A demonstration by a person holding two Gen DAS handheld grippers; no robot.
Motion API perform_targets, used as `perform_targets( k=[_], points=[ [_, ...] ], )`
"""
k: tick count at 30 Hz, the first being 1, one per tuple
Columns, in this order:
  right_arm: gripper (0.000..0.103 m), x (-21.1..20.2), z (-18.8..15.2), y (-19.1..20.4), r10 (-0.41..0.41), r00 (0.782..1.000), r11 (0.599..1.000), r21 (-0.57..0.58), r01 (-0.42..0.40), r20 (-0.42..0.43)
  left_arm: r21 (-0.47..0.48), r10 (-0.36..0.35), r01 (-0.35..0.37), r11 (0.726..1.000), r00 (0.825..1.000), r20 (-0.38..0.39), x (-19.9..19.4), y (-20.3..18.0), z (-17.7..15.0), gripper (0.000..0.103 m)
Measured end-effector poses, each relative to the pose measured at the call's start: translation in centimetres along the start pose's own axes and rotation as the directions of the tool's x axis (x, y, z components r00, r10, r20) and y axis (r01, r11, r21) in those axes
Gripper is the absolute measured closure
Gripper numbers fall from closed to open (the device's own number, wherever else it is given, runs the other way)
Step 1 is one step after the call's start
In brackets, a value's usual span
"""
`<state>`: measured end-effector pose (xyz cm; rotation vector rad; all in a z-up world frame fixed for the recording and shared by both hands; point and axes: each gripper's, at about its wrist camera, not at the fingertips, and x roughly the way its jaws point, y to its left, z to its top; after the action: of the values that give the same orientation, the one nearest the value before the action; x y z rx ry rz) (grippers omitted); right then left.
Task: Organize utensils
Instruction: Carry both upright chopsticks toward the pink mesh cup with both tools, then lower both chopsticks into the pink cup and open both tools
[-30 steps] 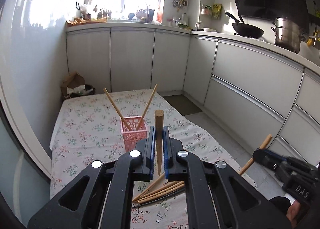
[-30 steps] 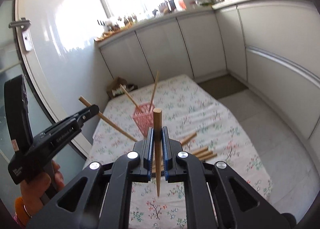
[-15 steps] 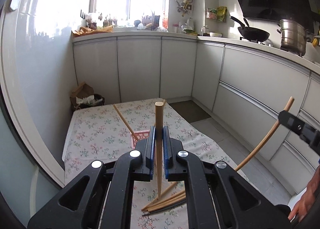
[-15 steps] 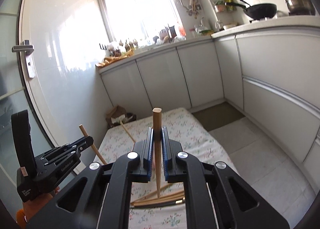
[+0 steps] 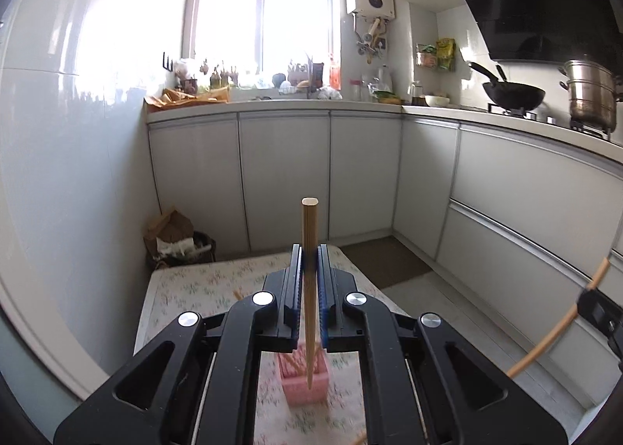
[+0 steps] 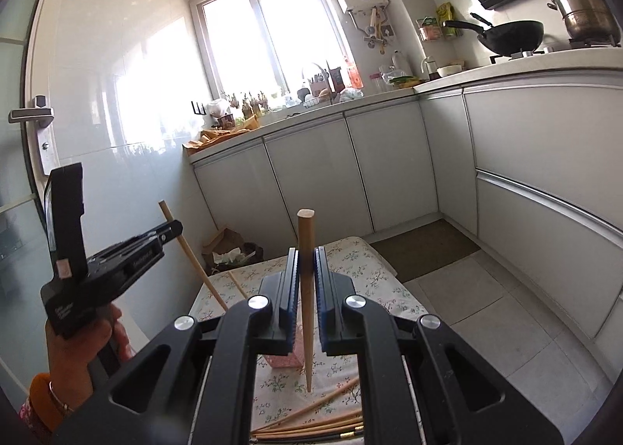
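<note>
My left gripper (image 5: 309,262) is shut on a wooden chopstick (image 5: 309,234) held upright, its tip over the pink slotted holder (image 5: 305,379) on the floral tablecloth. The holder has chopsticks in it; one sticks out at the left (image 5: 238,294). My right gripper (image 6: 307,266) is shut on another wooden chopstick (image 6: 305,242), upright, its tip above the cloth just right of the pink holder (image 6: 284,359). The left gripper also shows in the right wrist view (image 6: 171,229), holding its chopstick (image 6: 187,246). Loose chopsticks (image 6: 311,425) lie on the cloth below.
The low table with the floral cloth (image 6: 370,273) stands in a narrow kitchen. White cabinets (image 5: 288,176) run along the back and right. A glass door (image 6: 27,211) is at the left. A trash bin with paper (image 5: 179,246) sits behind the table. A dark mat (image 6: 424,250) lies on the floor.
Both grippers have tilted up and moved forward over the table with their chopsticks. The pink holder now sits low between my left jaws, and the loose chopsticks dropped out of the left view.
</note>
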<state>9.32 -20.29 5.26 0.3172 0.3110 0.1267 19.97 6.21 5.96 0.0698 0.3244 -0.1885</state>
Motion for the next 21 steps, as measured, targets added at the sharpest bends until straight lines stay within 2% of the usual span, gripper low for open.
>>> perform_targets(
  k=[6, 11, 13, 14, 16, 21],
  points=[
    [0.095, 3.0, -0.2, -0.5, -0.016, 0.999, 1.000, -0.001, 0.016, -0.027, -0.026, 0.015, -0.016, 1.000, 1.000, -0.020, 4.6, 1.1, 0.1, 0.097],
    [0.095, 5.3, -0.4, -0.7, -0.021, 0.999, 1.000, 0.010, 0.021, -0.046, -0.084, 0.016, -0.024, 0.996, 0.995, -0.098, 8.2, 2.4, -2.7, 0.095],
    [0.095, 6.2, -0.2, -0.6, -0.016, 0.999, 1.000, 0.018, 0.017, -0.047, -0.109, 0.023, -0.035, 0.993, 0.994, -0.109, 8.3, 3.1, -3.7, 0.083],
    [0.095, 6.4, -0.2, -0.5, -0.014, 0.999, 1.000, 0.018, 0.015, -0.044, -0.132, 0.024, -0.036, 0.991, 0.996, -0.089, 7.6, 3.6, -4.0, 0.079],
    [0.095, 7.0, 0.3, 0.0, -0.009, 0.999, 1.000, 0.021, 0.010, -0.032, -0.152, 0.035, -0.041, 0.987, 0.999, -0.039, 6.0, 4.1, -3.9, 0.060],
    [0.095, 8.0, 1.9, 1.8, 0.022, 1.000, 0.999, 0.033, -0.022, 0.011, -0.169, 0.080, -0.076, 0.983, 0.997, 0.017, 2.6, 5.0, -2.9, 0.054]
  ],
)
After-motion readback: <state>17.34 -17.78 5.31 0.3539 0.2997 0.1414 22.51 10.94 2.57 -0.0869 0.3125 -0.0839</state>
